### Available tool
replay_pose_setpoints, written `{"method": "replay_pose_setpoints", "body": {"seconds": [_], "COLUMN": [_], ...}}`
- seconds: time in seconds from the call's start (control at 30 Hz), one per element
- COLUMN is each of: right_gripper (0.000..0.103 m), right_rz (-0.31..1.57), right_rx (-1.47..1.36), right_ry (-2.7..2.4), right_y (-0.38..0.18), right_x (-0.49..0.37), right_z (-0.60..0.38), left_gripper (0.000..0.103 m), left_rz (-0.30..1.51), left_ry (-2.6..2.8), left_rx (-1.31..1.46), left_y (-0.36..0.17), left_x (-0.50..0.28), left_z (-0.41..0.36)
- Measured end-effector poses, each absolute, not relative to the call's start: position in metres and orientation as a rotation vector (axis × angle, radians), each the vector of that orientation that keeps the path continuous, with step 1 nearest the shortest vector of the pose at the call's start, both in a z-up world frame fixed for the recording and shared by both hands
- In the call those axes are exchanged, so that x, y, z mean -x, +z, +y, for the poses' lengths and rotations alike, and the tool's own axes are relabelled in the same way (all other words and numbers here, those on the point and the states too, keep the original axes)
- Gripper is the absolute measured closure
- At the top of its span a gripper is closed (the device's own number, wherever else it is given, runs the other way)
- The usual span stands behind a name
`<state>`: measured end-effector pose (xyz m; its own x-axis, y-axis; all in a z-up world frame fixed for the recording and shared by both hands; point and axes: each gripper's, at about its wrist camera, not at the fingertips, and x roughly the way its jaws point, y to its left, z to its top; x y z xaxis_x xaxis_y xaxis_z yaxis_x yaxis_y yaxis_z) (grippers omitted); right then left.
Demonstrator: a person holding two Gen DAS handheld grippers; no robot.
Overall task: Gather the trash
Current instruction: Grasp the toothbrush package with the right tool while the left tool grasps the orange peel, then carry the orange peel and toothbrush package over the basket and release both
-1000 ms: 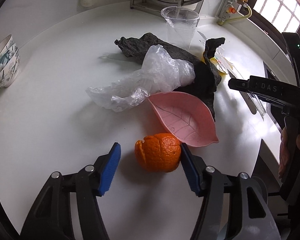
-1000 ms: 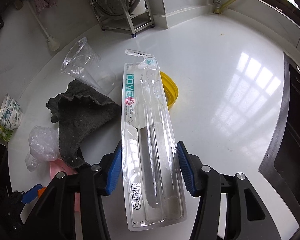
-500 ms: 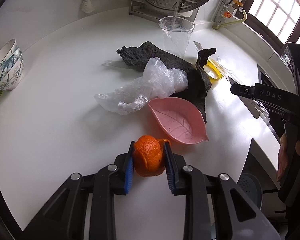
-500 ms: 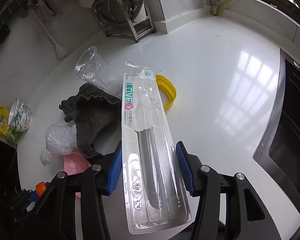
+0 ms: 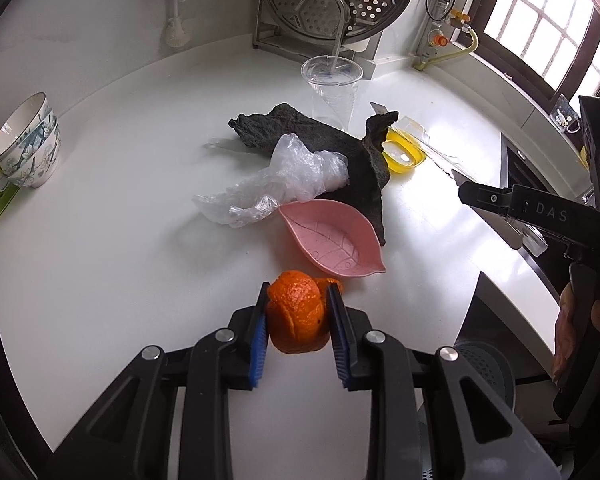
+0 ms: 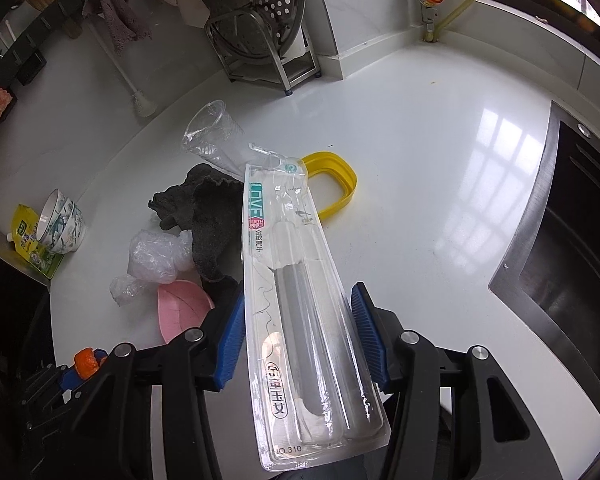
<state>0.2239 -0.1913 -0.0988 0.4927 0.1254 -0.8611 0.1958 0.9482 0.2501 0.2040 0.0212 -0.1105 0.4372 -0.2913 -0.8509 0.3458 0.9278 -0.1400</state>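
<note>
My left gripper (image 5: 298, 316) is shut on an orange peel (image 5: 296, 312) and holds it above the white counter (image 5: 100, 240), near its front edge. My right gripper (image 6: 300, 332) is shut on a clear plastic toothbrush package (image 6: 296, 292), lifted over the counter. On the counter lie a crumpled clear plastic bag (image 5: 284, 180), a clear plastic cup (image 5: 332, 88) and a yellow lid (image 5: 404, 154). The peel also shows at the lower left of the right wrist view (image 6: 86, 360).
A pink leaf-shaped dish (image 5: 332, 240) and a dark grey cloth (image 5: 332, 144) lie mid-counter. Stacked bowls (image 5: 28, 144) stand at the left, a steamer rack (image 5: 332, 4) at the back. A sink (image 6: 572, 248) is on the right. The right gripper's body (image 5: 540, 216) reaches in from the right.
My left gripper closed on the orange peel and lifted it back from the pink dish. My right gripper rose with the toothbrush package still held.
</note>
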Motion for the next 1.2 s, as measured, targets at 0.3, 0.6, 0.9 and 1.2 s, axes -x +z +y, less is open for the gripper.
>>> {"method": "replay_pose_setpoints", "body": {"seconds": [0.3,0.6,0.9,1.2], "right_gripper": [0.054,0.054,0.054,0.054], "right_rz": [1.056,1.067,1.093,1.171], "right_rx": [-0.348,-0.351,-0.4,-0.398], "right_ry": [-0.039,-0.027,-0.048,-0.037], "right_y": [-0.09,-0.08,-0.086,-0.114], "right_x": [-0.181,-0.109,-0.027,0.03], "right_z": [-0.197,-0.209,-0.235,-0.257], "left_gripper": [0.076,0.076,0.076,0.076], "left_rz": [1.033,1.028,1.035,1.087], "left_ry": [-0.409,-0.449,-0.515,-0.54], "left_rx": [-0.081,-0.113,-0.162,-0.194], "left_y": [-0.102,-0.096,-0.101,-0.123], "left_x": [-0.174,-0.129,-0.075,-0.031], "left_z": [0.01,-0.017,-0.062,-0.099]}}
